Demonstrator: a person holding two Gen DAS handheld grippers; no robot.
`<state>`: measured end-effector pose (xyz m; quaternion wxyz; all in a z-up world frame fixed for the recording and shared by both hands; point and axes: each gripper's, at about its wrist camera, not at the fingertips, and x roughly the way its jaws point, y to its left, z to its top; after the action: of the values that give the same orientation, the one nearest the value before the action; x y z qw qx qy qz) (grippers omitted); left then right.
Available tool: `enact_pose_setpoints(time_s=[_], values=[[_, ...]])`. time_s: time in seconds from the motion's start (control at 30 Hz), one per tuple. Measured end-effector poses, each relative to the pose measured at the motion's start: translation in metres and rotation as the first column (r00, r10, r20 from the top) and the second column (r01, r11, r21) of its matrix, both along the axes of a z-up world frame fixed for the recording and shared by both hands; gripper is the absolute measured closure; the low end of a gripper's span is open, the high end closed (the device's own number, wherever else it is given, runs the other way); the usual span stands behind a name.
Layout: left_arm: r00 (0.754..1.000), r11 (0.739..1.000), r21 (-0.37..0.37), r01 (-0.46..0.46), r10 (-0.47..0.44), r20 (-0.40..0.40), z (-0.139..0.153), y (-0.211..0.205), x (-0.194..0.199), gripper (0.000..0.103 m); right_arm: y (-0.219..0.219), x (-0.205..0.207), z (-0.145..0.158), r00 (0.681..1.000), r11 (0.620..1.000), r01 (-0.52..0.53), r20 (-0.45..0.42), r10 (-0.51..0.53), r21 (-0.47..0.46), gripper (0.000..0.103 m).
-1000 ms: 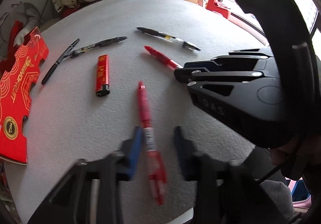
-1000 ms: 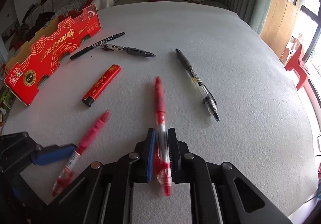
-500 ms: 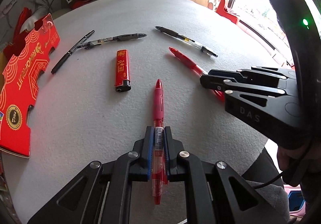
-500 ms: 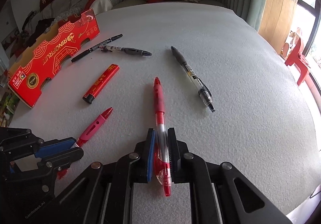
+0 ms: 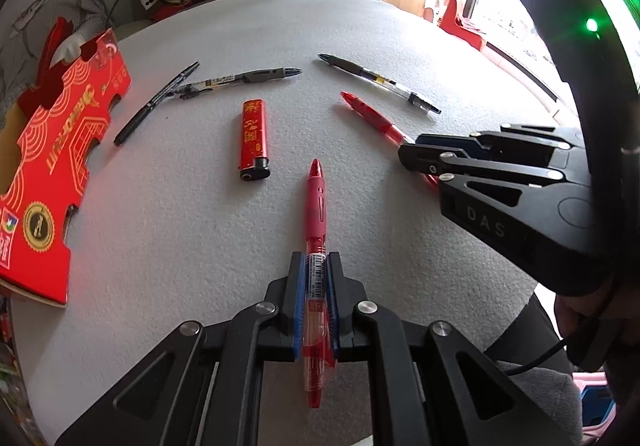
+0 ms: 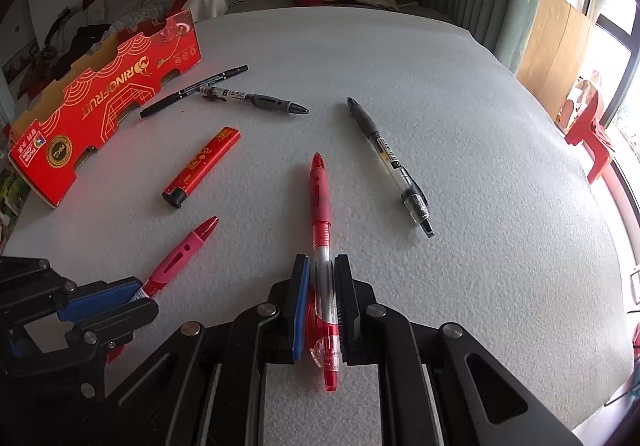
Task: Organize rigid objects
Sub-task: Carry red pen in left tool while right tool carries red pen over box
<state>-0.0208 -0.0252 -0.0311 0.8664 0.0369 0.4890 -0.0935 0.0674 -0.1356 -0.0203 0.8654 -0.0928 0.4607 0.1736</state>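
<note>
Felt-like white covering spreads over the table [image 6: 460, 118], which carries everything here. Along its left edge lies the red cardboard box [image 6: 104, 102], flat and printed with gold lettering. The left gripper [image 5: 314, 302] is clenched on a pink-grip red pen [image 5: 316, 214], pads pressed to its clear barrel near the table's near edge, tip pointing toward the far edge. The right gripper [image 6: 322, 306] is likewise clamped on a red pen [image 6: 321, 202] with a ribbed collar, near the near edge and also pointing away. A clear black pen [image 6: 386, 162] lies toward the right of the middle, apart from the rest. A grey-grip pen [image 6: 256, 100] lies near the box, its clip end touching or just beside a thin black marker [image 6: 194, 90] that slants along the box. The red lighter [image 6: 202, 166] lies between the box and the held pens.
</note>
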Motion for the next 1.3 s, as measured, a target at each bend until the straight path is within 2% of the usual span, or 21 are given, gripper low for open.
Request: enact_pose_setpoints(time_s=[0.17, 0.33, 0.83, 1.3], values=[[0.999, 0.998, -0.032, -0.045, 0.046, 0.027, 0.01, 0.016, -0.003, 0.093, -0.006, -0.006, 0.002, 0.999, 0.998, 0.032, -0.023, -0.03, 0.063, 0.09], [0.997, 0.997, -0.046, -0.062, 0.063, 0.037, 0.014, 0.021, -0.002, 0.093, -0.005, -0.013, 0.008, 1.0, 0.997, 0.03, -0.011, -0.03, 0.074, 0.09], [0.994, 0.995, -0.033, -0.097, 0.099, 0.039, 0.017, 0.031, -0.002, 0.093, -0.007, -0.018, 0.023, 0.999, 0.989, 0.042, 0.007, -0.043, 0.143, 0.09], [0.991, 0.993, -0.035, -0.114, 0.116, 0.064, 0.029, 0.039, -0.003, 0.093, -0.012, -0.017, 0.04, 0.996, 0.985, 0.067, 0.052, -0.076, 0.16, 0.09]])
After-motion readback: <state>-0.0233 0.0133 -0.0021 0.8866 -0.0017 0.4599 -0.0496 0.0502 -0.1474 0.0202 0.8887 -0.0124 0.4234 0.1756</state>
